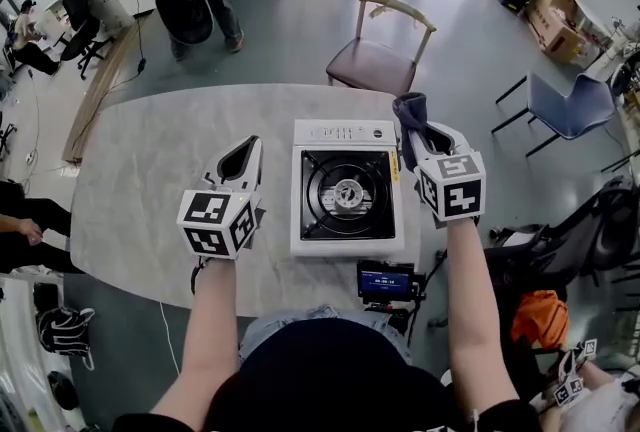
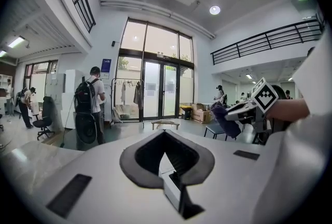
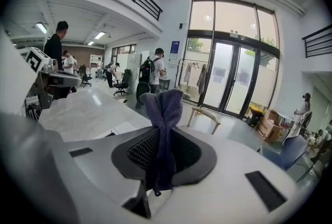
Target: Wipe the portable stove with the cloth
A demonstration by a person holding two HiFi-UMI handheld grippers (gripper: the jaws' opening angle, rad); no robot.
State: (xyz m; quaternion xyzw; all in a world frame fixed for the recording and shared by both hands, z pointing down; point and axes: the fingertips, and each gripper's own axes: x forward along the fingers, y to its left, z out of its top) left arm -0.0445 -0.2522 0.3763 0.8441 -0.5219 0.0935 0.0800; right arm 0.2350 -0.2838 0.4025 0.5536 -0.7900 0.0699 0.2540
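Head view is showing the right gripper (image 1: pixel 418 132) pinching the cloth (image 1: pixel 409 110) by the stove's (image 1: pixel 347 195) far right corner, mid-tabletop (image 1: pixel 150 170). The left gripper (image 1: pixel 243 152) is hanging closed, empty. Lowering the cloth flat seems best.

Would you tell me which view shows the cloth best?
The right gripper view: the cloth fills its centre, pinched between the jaws. The head view shows it small and from above; the left gripper view, distant at right.

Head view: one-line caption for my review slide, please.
Right gripper holds the dark cloth near the portable stove's far right corner; left gripper, shut and empty, is left of the stove.
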